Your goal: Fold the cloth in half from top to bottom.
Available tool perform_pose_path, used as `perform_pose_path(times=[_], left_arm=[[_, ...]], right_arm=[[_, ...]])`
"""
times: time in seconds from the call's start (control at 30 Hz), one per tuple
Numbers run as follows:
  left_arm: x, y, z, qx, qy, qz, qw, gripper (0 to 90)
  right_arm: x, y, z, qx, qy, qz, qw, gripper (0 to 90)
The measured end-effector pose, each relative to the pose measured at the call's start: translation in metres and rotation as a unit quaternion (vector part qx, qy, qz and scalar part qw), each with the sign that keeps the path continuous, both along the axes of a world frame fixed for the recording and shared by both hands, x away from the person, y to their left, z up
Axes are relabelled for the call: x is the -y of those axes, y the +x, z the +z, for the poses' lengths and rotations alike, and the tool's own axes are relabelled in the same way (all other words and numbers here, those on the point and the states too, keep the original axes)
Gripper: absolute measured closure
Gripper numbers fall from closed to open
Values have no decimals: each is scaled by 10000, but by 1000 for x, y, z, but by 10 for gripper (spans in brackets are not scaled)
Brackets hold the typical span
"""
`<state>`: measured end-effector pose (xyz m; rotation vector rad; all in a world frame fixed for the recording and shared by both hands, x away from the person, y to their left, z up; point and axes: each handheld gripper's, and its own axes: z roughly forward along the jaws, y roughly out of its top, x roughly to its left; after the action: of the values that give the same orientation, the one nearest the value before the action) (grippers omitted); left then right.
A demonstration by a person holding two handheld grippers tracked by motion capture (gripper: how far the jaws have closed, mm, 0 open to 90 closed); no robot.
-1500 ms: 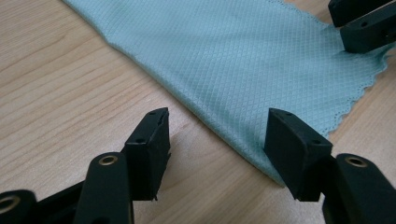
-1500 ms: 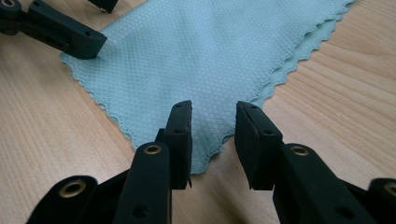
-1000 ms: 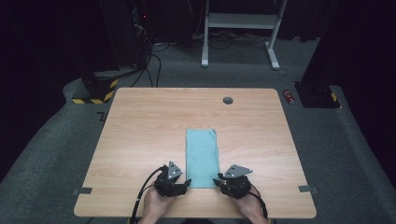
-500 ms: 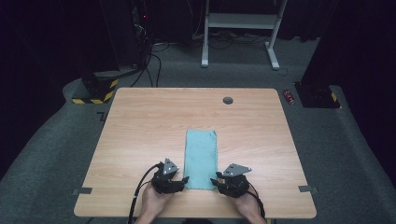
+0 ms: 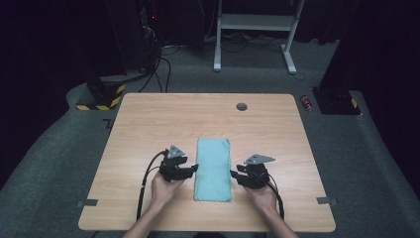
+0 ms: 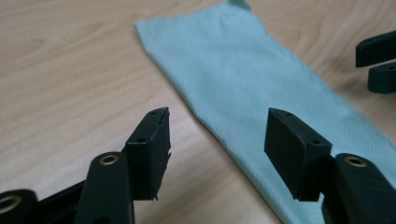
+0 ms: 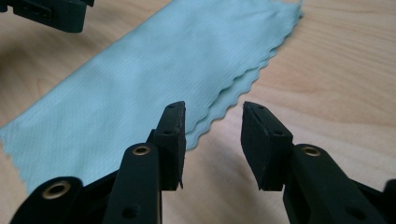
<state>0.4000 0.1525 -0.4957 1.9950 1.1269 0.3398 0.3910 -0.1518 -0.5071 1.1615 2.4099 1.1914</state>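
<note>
Flat on the table, folded cloth (image 5: 213, 168) lies between both grippers' parted fingers (image 6: 152, 140).

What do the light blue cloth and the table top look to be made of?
Cloth: seemingly thin microfibre or similar woven fabric, matte; a fine ribbed weave shows, and the zigzag-cut edge reveals two layers, so it is folded. Table: pale wood-grain top, smooth with a faint sheen; probably laminate, though solid wood cannot be ruled out.
</note>
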Motion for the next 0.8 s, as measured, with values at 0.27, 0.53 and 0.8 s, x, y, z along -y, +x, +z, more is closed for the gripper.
perform_pose_path(times=[0.27, 0.53, 0.8], left_arm=[[9, 33, 1, -62, 163, 132, 9998, 413], [22, 62, -2, -34, 150, 375, 9992, 440], [30, 88, -10, -296, 218, 574, 9977, 442]], right_arm=[[-5, 28, 2, -225, 68, -129, 9996, 632], [-16, 57, 8, -209, 75, -320, 9992, 656], [-20, 79, 8, -249, 1, -548, 9982, 661]])
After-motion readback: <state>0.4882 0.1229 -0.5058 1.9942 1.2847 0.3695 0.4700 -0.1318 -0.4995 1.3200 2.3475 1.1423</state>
